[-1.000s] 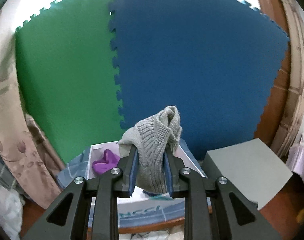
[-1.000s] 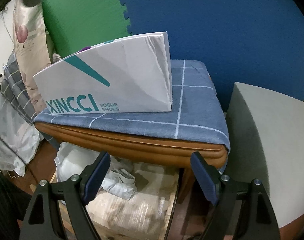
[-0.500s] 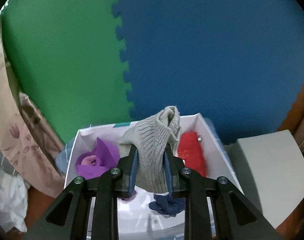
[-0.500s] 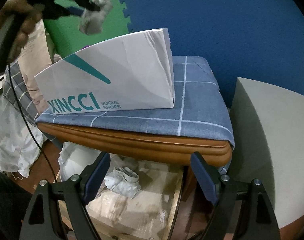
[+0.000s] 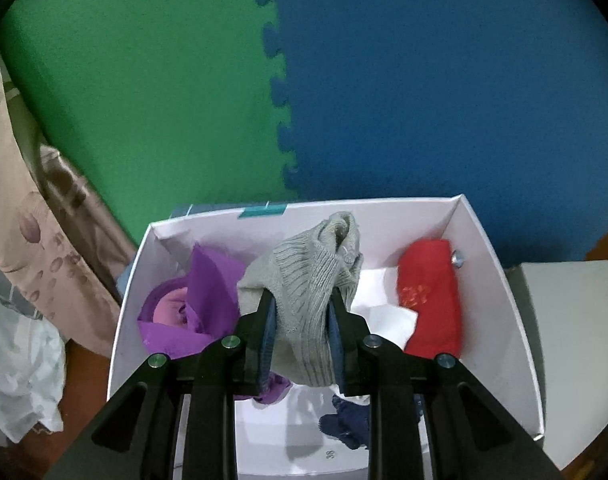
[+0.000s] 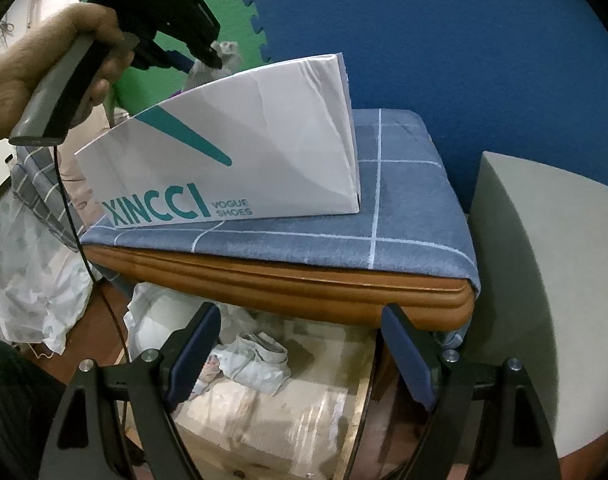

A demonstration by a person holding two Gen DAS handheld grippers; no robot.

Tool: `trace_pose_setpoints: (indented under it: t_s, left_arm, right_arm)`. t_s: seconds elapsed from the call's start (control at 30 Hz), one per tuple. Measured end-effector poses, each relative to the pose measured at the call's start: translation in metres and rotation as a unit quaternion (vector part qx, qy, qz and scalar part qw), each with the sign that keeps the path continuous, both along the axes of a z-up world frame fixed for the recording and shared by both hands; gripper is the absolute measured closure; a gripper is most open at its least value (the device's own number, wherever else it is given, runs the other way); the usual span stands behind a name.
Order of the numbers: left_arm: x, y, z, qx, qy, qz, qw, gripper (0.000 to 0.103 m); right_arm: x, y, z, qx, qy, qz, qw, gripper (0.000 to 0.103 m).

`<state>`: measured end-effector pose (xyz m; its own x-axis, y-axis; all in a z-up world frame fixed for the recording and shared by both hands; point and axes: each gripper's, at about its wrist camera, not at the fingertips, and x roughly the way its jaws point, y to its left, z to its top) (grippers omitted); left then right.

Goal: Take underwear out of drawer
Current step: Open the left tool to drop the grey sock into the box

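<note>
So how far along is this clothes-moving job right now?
Partly there. The white shoebox already holds a purple piece, a red one and a dark blue one. In hand: the left tongs grip a grey knitted item above the box. Left: letting it go. The right tongs hang open and empty over a drawer with white cloth inside.

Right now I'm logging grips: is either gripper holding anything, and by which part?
The left gripper pinches a grey knitted garment across its bunched lower part, above the white box. The right gripper is open and holds nothing.
</note>
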<state>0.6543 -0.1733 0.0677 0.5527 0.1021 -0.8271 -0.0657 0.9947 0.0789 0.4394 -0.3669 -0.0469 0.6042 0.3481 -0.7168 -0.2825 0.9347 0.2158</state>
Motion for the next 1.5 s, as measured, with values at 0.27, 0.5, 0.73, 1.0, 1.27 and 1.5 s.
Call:
trace_pose_setpoints:
  t_s: [0.27,0.5,0.73,1.0,1.27,1.5]
  left_arm:
    - [0.012,0.001,-0.02,0.027,0.036,0.005,0.999,0.082]
    - [0.017,-0.007,-0.032,0.056,0.05,-0.001,0.9972,0.082]
    - [0.019,-0.013,-0.042,0.07,0.06,0.0,0.9957,0.082]
    - [0.02,-0.012,-0.041,0.072,0.061,0.001,0.9955,0.081]
    - [0.02,-0.012,-0.041,0.075,0.064,0.001,0.9951,0.081]
    - [0.019,-0.013,-0.042,0.079,0.062,0.002,0.995,0.079]
  right_arm:
    - [-0.001,0.003,-0.001,0.003,0.007,0.005,1.0,0.018]
    - [-0.002,0.007,-0.001,0.004,0.01,0.012,1.0,0.018]
    - [-0.002,0.008,-0.002,0.002,0.012,0.016,1.0,0.018]
    - [-0.003,0.011,-0.004,0.0,0.014,0.02,1.0,0.018]
    - [-0.003,0.013,-0.004,0.0,0.015,0.022,1.0,0.018]
    - [-0.004,0.014,-0.005,0.0,0.017,0.026,1.0,0.018]
